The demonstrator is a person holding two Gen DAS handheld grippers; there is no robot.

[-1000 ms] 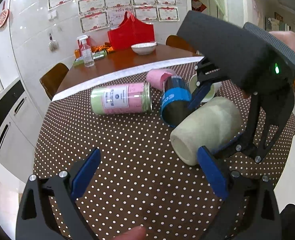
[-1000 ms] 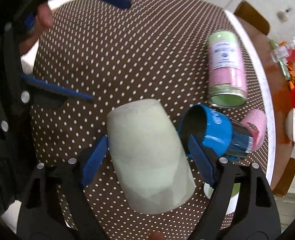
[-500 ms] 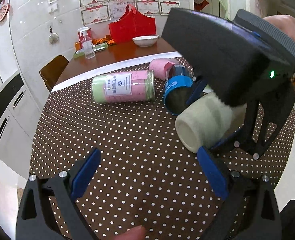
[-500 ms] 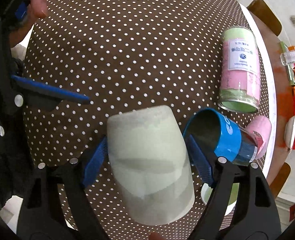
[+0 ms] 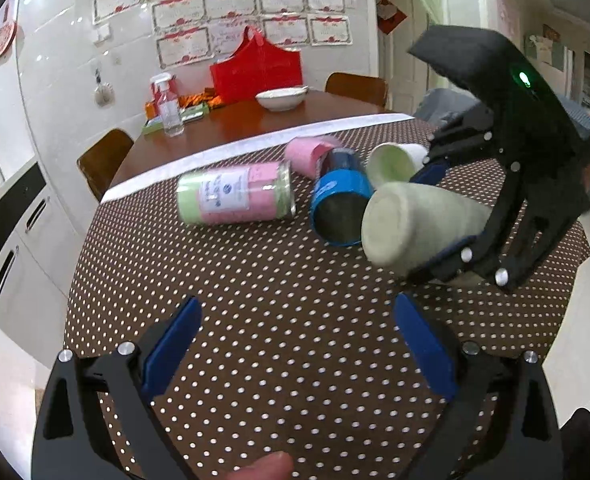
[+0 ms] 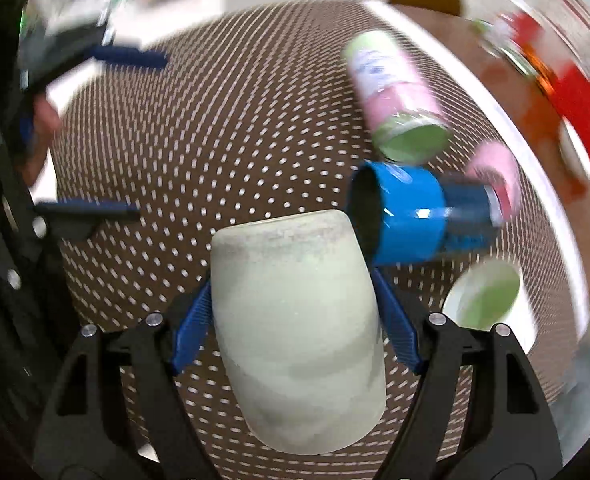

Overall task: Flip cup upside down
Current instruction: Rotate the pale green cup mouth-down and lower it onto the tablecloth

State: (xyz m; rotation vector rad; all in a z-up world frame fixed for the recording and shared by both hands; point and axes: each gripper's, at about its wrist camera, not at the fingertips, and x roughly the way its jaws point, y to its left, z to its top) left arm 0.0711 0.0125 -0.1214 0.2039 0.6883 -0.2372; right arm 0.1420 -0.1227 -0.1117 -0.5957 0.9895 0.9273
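A pale green cup is held between the blue pads of my right gripper, which is shut on it. In the left wrist view the cup lies tilted on its side above the dotted cloth, its flat base toward the camera, with the right gripper around it. My left gripper is open and empty, low over the cloth in front of the cup. It shows blurred at the left of the right wrist view.
On the brown dotted tablecloth lie a pink-and-green can, a blue cup, a pink cup and a white-green cup. A bowl, red bag and spray bottle stand farther back.
My right gripper has swung and tilted with the cup, lowering its handle end to the right; the cup's base now faces the left camera. The right wrist view is motion-blurred. The left gripper stays open.
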